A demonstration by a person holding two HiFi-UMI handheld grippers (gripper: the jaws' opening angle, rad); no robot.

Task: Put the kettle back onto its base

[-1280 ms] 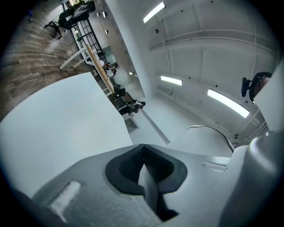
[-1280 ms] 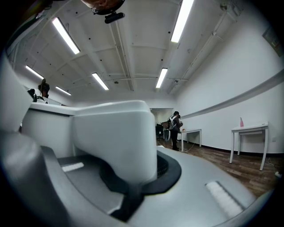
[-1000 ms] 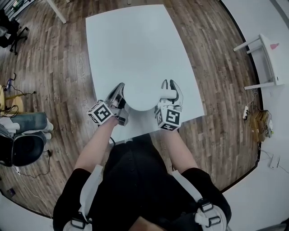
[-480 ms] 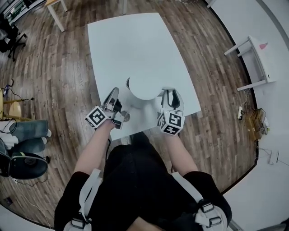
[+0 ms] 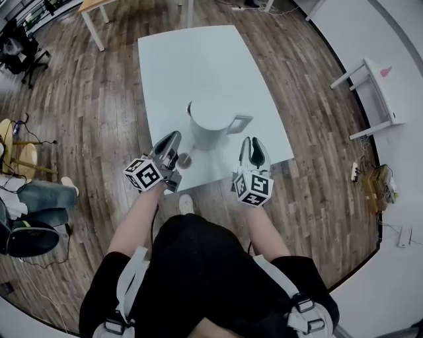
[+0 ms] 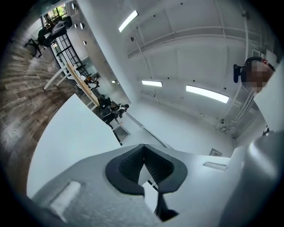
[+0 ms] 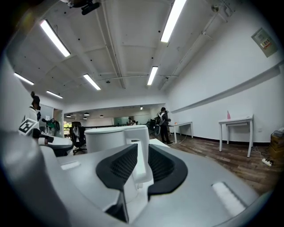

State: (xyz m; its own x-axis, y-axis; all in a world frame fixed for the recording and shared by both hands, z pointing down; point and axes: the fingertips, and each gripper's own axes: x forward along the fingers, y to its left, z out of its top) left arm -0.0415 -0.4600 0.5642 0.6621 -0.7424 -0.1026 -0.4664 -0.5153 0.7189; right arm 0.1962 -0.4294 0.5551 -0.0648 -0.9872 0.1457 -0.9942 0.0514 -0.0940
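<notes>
The white kettle (image 5: 210, 124) stands upright near the front edge of the white table (image 5: 198, 59), its handle (image 5: 238, 123) pointing right. My right gripper (image 5: 254, 142) hovers just off the table's edge, a little short of the handle. Its jaws have just been closing and still stand open, with nothing pressed between them. In the right gripper view the kettle (image 7: 113, 138) and its handle (image 7: 141, 146) show ahead through the gap. My left gripper (image 5: 173, 138) is shut and empty, left of the kettle and apart from it. A small dark round disc (image 5: 184, 159) lies between them.
Wooden floor surrounds the table. A small white side table (image 5: 380, 86) stands at the far right, a wooden desk (image 5: 99, 6) at the top left, and an office chair (image 5: 30, 239) with someone's jeans-clad legs (image 5: 39, 197) at the left.
Both grippers have drawn back from the kettle towards the table's front edge. The right gripper, which was at the handle, has come off it. The kettle now stands alone.
</notes>
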